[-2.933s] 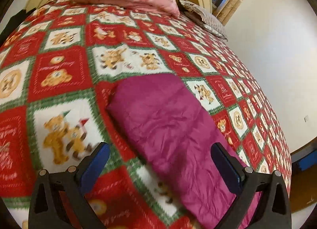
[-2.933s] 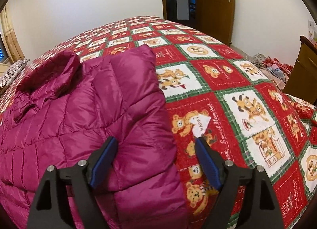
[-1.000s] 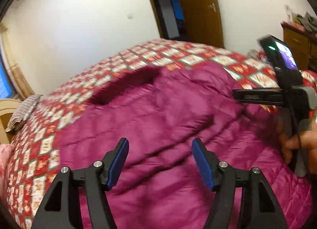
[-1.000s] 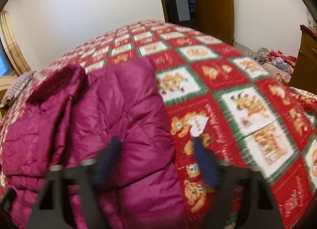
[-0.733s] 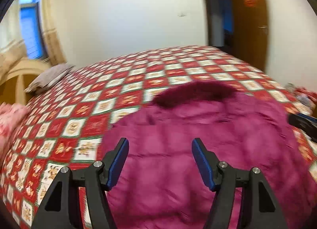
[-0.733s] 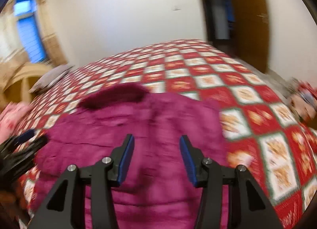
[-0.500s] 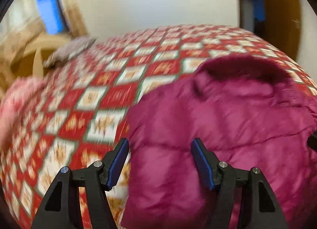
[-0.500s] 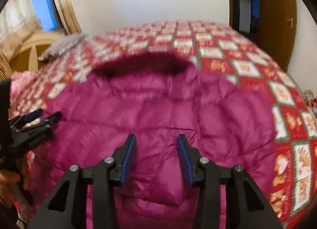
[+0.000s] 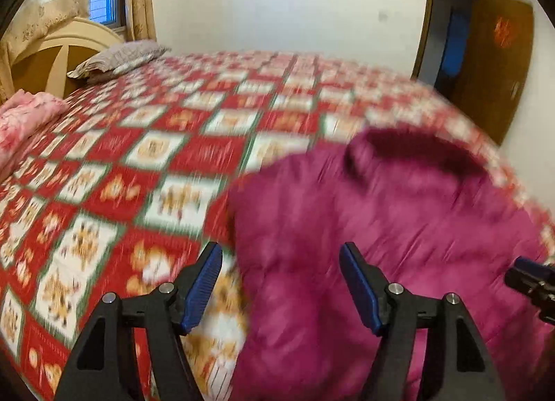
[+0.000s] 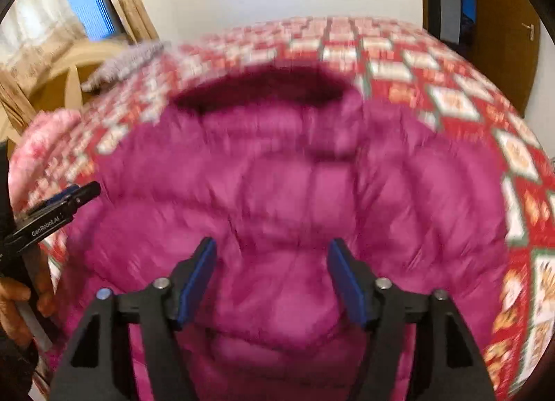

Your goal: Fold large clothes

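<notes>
Left wrist view: my left gripper (image 9: 281,283) hovered over left edge of magenta puffer jacket (image 9: 381,227) lying on red patchwork bedspread (image 9: 121,175); jaws spread, just been opening, nothing pinched; jacket edge lay below gap, toward right finger.

Right wrist view: my right gripper (image 10: 272,272) hung above jacket's (image 10: 295,175) middle, collar at far end; jaws spread, just been opening, fabric beneath, not gripped. Left gripper (image 10: 55,210) sat at jacket's left edge.
</notes>
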Motion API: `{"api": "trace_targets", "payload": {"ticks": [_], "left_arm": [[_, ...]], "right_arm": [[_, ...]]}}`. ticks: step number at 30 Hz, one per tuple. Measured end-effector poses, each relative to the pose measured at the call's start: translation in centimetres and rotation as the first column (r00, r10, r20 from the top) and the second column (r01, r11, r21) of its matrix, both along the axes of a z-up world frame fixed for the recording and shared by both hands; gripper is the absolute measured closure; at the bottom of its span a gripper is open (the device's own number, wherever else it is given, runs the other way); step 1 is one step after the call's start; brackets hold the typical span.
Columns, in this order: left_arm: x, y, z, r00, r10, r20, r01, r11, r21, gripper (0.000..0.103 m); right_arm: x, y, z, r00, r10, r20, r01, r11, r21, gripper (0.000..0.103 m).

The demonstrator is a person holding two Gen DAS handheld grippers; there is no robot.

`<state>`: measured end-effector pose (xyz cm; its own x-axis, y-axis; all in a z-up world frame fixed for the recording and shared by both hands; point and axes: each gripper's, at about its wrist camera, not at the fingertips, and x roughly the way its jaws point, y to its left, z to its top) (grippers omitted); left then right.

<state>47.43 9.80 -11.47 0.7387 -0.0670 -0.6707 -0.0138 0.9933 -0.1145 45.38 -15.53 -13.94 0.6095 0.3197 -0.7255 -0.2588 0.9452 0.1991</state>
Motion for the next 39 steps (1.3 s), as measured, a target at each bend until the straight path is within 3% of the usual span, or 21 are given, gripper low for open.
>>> {"api": "trace_targets", "payload": {"ticks": [2, 5, 9, 11, 12, 13, 14, 15, 17, 18, 21, 23, 26, 29, 30, 31, 32, 35, 38, 39], "left_arm": [[2.0, 0.1, 1.6, 1.0, -0.023, 0.012, 0.023, 0.997, -0.069, 0.021], [5.9, -0.5, 2.4, 0.999, -0.032, 0.002, 0.032, 0.994, -0.106, 0.019], [10.3, -3.3, 0.9, 0.991, -0.098, -0.088, 0.09, 0.992, -0.092, 0.019], [11.9, -4.3, -0.3, 0.985, -0.113, -0.126, 0.101, 0.99, -0.098, 0.019], [12.6, -4.8, -1.0, 0.983, -0.108, -0.151, 0.093, 0.991, -0.1, 0.019], [13.3, -5.3, -1.9, 0.98, -0.101, -0.174, 0.082, 0.991, -0.109, 0.019], [13.8, -5.7, -2.5, 0.977, -0.095, -0.188, 0.074, 0.99, -0.116, 0.019], [13.8, -5.9, -2.7, 0.978, -0.098, -0.185, 0.077, 0.99, -0.119, 0.024], [13.6, -6.4, -2.3, 0.982, -0.127, -0.138, 0.111, 0.987, -0.113, 0.086], [13.6, -6.5, -1.9, 0.981, -0.145, -0.129, 0.129, 0.984, -0.124, 0.092], [13.2, -5.5, -0.8, 0.99, -0.128, -0.054, 0.116, 0.977, -0.18, 0.093], [13.5, -5.3, -1.1, 0.991, -0.119, -0.062, 0.108, 0.981, -0.159, 0.093], [13.6, -5.3, -3.7, 0.986, -0.1, -0.135, 0.086, 0.991, -0.105, 0.09], [12.8, -5.3, -4.3, 0.985, -0.124, -0.12, 0.113, 0.989, -0.091, 0.089], [12.7, -5.4, -4.1, 0.984, -0.137, -0.115, 0.127, 0.988, -0.083, 0.088], [12.5, -5.5, -3.7, 0.983, -0.148, -0.112, 0.14, 0.987, -0.072, 0.084], [12.3, -5.5, -3.5, 0.982, -0.155, -0.109, 0.148, 0.987, -0.065, 0.079], [10.8, -5.6, -1.9, 0.982, -0.18, -0.048, 0.18, 0.984, -0.01, 0.064], [8.6, -5.5, 0.4, 0.982, -0.179, 0.061, 0.177, 0.983, 0.045, 0.042], [7.9, -5.2, 1.4, 0.979, -0.175, 0.107, 0.172, 0.984, 0.04, 0.04]], "right_arm": [[0.9, -1.2, 2.1, 0.999, -0.035, 0.039, 0.034, 0.999, 0.02, 0.027], [4.0, -2.3, 3.1, 0.992, -0.12, 0.035, 0.119, 0.993, 0.019, 0.024], [8.4, -2.7, 1.4, 0.983, -0.182, -0.028, 0.181, 0.982, -0.047, 0.024], [9.8, -2.9, 0.2, 0.981, -0.182, -0.065, 0.178, 0.982, -0.057, 0.029], [10.6, -2.6, -0.5, 0.981, -0.174, -0.09, 0.168, 0.983, -0.068, 0.04], [11.2, -2.5, -0.9, 0.979, -0.174, -0.106, 0.165, 0.982, -0.086, 0.066], [11.6, -2.4, -1.5, 0.976, -0.179, -0.125, 0.166, 0.98, -0.108, 0.079], [11.7, -2.6, -1.9, 0.974, -0.176, -0.139, 0.163, 0.981, -0.101, 0.086], [11.3, -3.9, -2.2, 0.97, -0.21, -0.123, 0.2, 0.976, -0.087, 0.086], [11.2, -4.6, -2.5, 0.965, -0.233, -0.121, 0.224, 0.971, -0.078, 0.091], [10.9, -7.4, -4.0, 0.949, -0.273, -0.158, 0.287, 0.955, 0.073, 0.091], [10.6, -7.7, -4.1, 0.95, -0.275, -0.148, 0.292, 0.951, 0.104, 0.091], [10.3, -6.8, -3.7, 0.958, -0.26, -0.122, 0.265, 0.964, 0.034, 0.088], [9.6, -6.8, -2.8, 0.961, -0.251, -0.116, 0.253, 0.967, 0.003, 0.073], [8.9, -6.9, -2.2, 0.961, -0.259, -0.1, 0.26, 0.966, -0.007, 0.063], [8.5, -6.9, -1.6, 0.96, -0.27, -0.074, 0.27, 0.963, -0.017, 0.049], [7.4, -7.0, -0.4, 0.956, -0.294, -0.011, 0.294, 0.956, -0.024, 0.045], [6.5, -6.9, 2.6, 0.934, -0.336, 0.124, 0.338, 0.941, 0.002, 0.044], [8.8, -4.9, 4.5, 0.938, -0.313, 0.148, 0.321, 0.947, -0.033, 0.044], [10.1, -4.1, 4.8, 0.943, -0.301, 0.142, 0.309, 0.951, -0.033, 0.044]]}}
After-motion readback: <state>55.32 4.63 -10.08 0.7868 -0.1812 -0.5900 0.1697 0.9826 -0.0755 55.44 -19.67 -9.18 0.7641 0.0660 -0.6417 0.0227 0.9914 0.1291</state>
